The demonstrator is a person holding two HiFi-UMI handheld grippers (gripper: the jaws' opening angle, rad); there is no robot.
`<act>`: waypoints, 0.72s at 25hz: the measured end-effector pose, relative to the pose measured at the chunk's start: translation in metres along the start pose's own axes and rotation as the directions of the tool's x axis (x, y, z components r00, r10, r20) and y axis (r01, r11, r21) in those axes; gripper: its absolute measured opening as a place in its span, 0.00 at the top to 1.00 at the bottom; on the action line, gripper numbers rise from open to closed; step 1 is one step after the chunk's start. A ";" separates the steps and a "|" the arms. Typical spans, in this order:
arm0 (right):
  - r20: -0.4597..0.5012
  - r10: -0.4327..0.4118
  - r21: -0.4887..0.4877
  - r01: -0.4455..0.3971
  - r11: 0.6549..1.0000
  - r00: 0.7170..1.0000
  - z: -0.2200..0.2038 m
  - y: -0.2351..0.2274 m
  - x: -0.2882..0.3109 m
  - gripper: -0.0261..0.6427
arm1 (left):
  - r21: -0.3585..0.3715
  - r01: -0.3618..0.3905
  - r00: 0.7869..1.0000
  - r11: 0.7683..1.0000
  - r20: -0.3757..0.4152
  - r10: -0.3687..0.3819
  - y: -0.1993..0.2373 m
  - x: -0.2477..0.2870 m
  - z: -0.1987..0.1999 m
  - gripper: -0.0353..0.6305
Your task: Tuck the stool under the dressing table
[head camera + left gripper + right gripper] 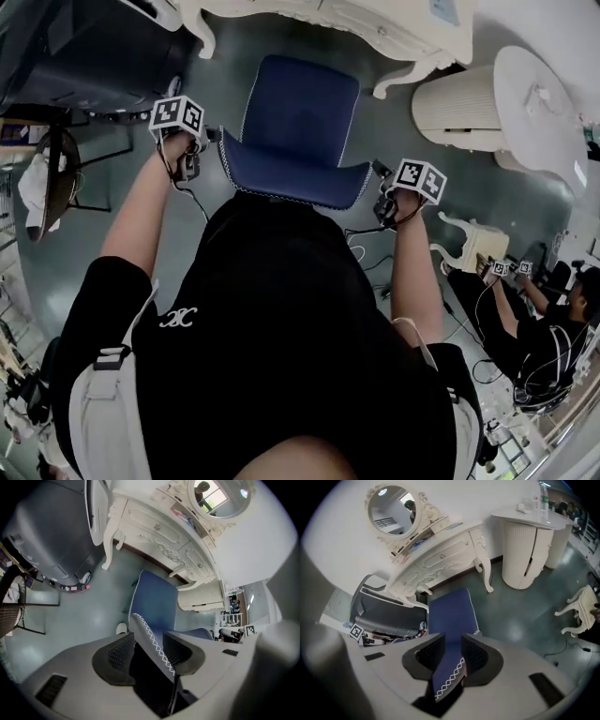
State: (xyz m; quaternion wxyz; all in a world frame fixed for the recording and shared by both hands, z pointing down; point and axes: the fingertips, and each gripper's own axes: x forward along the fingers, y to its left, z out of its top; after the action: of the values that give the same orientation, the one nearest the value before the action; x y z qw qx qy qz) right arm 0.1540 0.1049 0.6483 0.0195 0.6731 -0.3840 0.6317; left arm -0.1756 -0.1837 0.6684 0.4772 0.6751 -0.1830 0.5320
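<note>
A blue padded stool point(295, 122) with white zigzag stitching stands on the grey floor in front of the white carved dressing table point(375, 23), outside it. My left gripper point(190, 169) is down at the stool's near left corner, my right gripper point(384, 208) at its near right corner. In the left gripper view the stitched edge of the stool point(157, 599) runs between the pads of the left gripper point(149, 651), with a dark gap beside it. The right gripper point(452, 656) straddles the stool's hanging trim point(449, 679). The dressing table point(436, 557) and its oval mirror stand beyond.
A round white ribbed cabinet point(487, 103) stands right of the dressing table. A dark bulky case point(84, 47) sits at the left, with a wicker chair point(52, 178) nearer. At the right, a small white stool point(473, 246), another person point(525, 319) and floor cables.
</note>
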 end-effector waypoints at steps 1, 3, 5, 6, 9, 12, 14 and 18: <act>-0.017 -0.011 0.026 0.011 1.000 1.000 -0.002 -0.008 0.005 0.82 | -0.015 0.010 1.000 1.000 -0.019 -0.011 0.001 0.006 0.001 0.68; -0.062 -0.033 0.078 0.038 0.996 0.998 -0.008 -0.024 0.016 0.80 | -0.027 0.027 0.998 0.999 -0.047 -0.028 0.002 0.015 0.003 0.67; -0.086 -0.031 0.175 0.046 0.983 0.996 -0.015 -0.037 0.024 0.77 | -0.039 0.054 0.996 0.998 -0.072 -0.056 -0.003 0.023 0.003 0.67; -0.078 -0.011 0.245 0.030 0.969 0.997 -0.016 -0.039 0.027 0.74 | -0.046 0.065 0.994 0.997 -0.088 -0.069 -0.005 0.026 0.002 0.67; -0.072 0.009 0.358 0.018 0.934 0.997 -0.017 -0.043 0.036 0.69 | -0.064 0.057 0.988 0.996 -0.141 -0.066 -0.006 0.039 0.003 0.67; -0.187 -0.074 0.295 0.128 0.947 0.980 -0.035 -0.054 0.045 0.69 | -0.060 0.038 0.980 0.998 -0.192 -0.049 -0.006 0.048 0.001 0.67; -0.231 -0.080 0.294 0.147 0.944 0.970 -0.044 -0.057 0.050 0.69 | -0.062 0.038 0.974 0.997 -0.220 -0.051 -0.006 0.052 -0.002 0.67; -0.264 -0.063 0.325 0.150 0.934 0.962 -0.047 -0.059 0.058 0.69 | -0.097 0.047 0.959 0.994 -0.273 -0.072 -0.003 0.057 -0.011 0.67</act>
State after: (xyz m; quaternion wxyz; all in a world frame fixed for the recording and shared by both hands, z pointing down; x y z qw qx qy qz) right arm 0.1417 0.1419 0.7355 -0.0151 0.6013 -0.2256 0.7664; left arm -0.1583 -0.1577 0.7179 0.5437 0.5775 -0.1182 0.5975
